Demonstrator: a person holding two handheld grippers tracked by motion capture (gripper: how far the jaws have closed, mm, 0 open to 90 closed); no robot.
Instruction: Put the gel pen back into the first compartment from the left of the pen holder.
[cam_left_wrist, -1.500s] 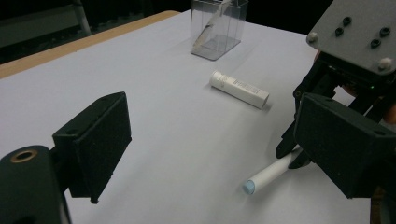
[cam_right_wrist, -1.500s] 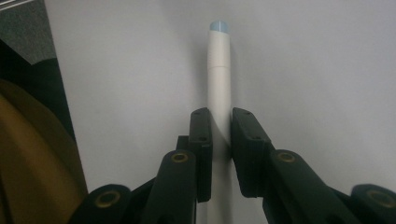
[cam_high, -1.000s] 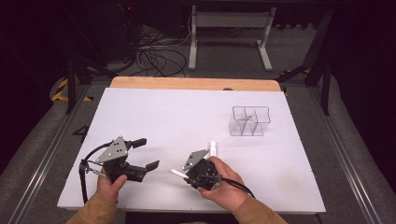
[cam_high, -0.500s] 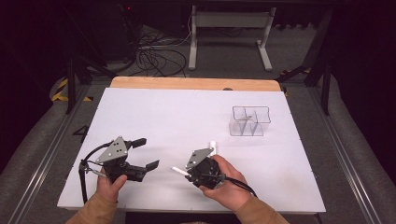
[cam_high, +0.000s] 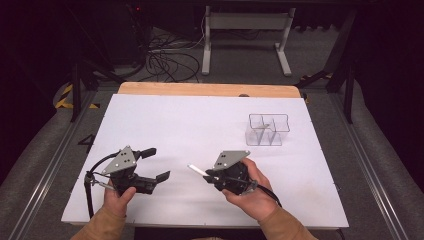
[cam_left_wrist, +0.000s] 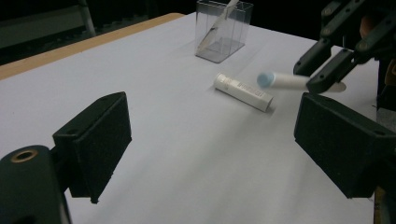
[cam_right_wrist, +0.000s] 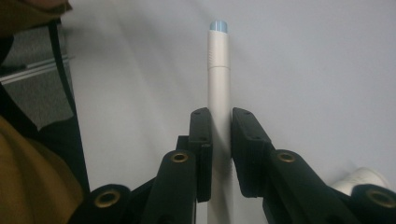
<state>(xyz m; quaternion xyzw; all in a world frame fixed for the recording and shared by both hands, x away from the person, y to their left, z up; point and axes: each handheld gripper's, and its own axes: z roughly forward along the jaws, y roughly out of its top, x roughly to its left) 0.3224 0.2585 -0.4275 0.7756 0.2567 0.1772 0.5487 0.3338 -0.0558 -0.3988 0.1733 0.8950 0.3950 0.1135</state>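
At a white table (cam_high: 200, 125), a person works with a claw in each hand. The right claw (cam_right_wrist: 219, 135) is clamped on a slim white pen (cam_right_wrist: 218, 70), its two black pads pressed to the barrel on either side, and the pen's pale blue tip points away from the jaws. In the high view that claw (cam_high: 207, 175) sits near the table's front edge, right of centre, with the pen (cam_high: 196, 170) poking out toward the left, clear of the tabletop. The left claw (cam_high: 157, 165) hovers to the left of it, jaws wide apart and nothing between them. Seen from the left claw view, a short white tube (cam_left_wrist: 243, 91) lies on its side on the table just beside the pen (cam_left_wrist: 282, 80). A clear box (cam_high: 268, 129) with dividers stands well apart, toward the table's far right.
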